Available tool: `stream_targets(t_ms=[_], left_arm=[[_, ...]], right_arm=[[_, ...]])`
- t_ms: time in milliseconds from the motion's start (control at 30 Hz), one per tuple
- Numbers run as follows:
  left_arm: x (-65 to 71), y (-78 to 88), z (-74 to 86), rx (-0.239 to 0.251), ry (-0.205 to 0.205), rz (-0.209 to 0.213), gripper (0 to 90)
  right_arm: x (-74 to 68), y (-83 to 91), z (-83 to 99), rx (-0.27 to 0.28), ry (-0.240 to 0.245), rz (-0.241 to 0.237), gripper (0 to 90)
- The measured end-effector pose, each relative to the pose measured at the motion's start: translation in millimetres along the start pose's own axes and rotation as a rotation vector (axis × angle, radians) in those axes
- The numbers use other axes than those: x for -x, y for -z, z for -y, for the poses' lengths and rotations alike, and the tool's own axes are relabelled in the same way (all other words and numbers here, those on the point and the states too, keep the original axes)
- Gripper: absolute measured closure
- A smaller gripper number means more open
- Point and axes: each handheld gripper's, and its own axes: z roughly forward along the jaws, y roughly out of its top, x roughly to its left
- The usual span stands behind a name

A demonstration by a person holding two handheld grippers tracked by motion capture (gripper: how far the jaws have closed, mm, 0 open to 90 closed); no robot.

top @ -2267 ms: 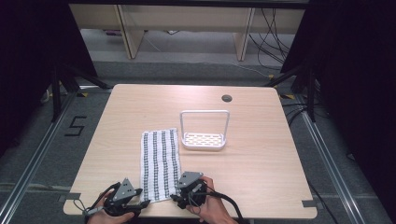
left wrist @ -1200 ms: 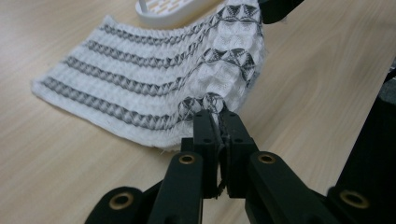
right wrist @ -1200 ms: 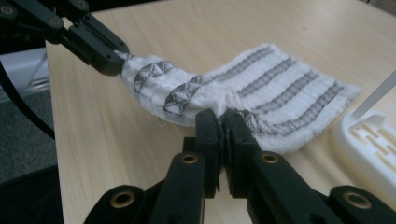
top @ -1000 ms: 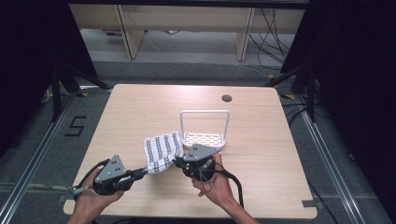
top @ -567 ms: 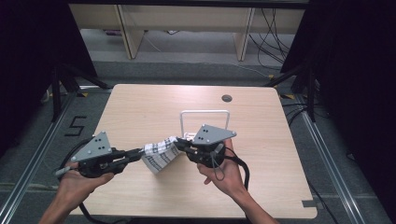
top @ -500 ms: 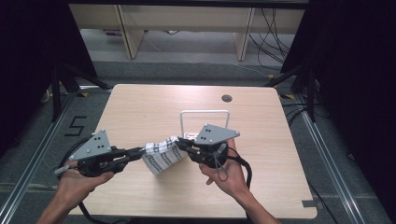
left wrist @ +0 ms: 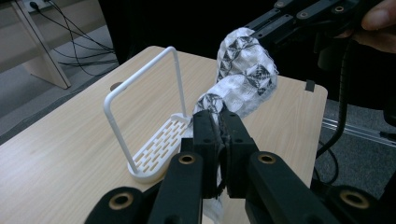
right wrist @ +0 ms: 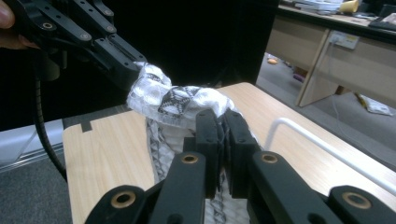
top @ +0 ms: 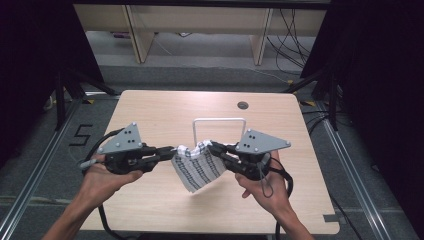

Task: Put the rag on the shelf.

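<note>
Seen from above: a light wooden table (top: 165,107), with a white patterned cloth (top: 196,166) held up above its middle, strung between two hand-held grippers; left gripper (top: 170,150) reaching in from the left, jaws clamped on the cloth's left upper corner; right gripper (top: 214,147) reaching in from the right, jaws clamped on the right upper corner; cloth sagging between them, bunched along the top, lower part hanging free over the tabletop. Just behind the cloth, a white rack (top: 219,126) with a tall hoop handle, standing upright on the table; slotted base visible in the left gripper view (left wrist: 159,149). Farther back, a small round hole (top: 243,105) in the tabletop; dark cables (top: 295,27) on the floor beyond.
</note>
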Motion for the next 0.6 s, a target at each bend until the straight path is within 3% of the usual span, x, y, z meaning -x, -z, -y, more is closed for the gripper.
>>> stream_targets(t_ms=[267,600], left_arm=[[-8.0,-17.3,-19.8,0.01,-0.009,-0.003,85.7],[-23.1,-38.3,-36.6,0.01,0.011,-0.009,85.7]], right_arm=[[15.6,16.0,-1.2,0.016,-0.023,0.05,86.8],[36.5,19.8,-3.6,0.016,-0.054,0.1,86.8]])
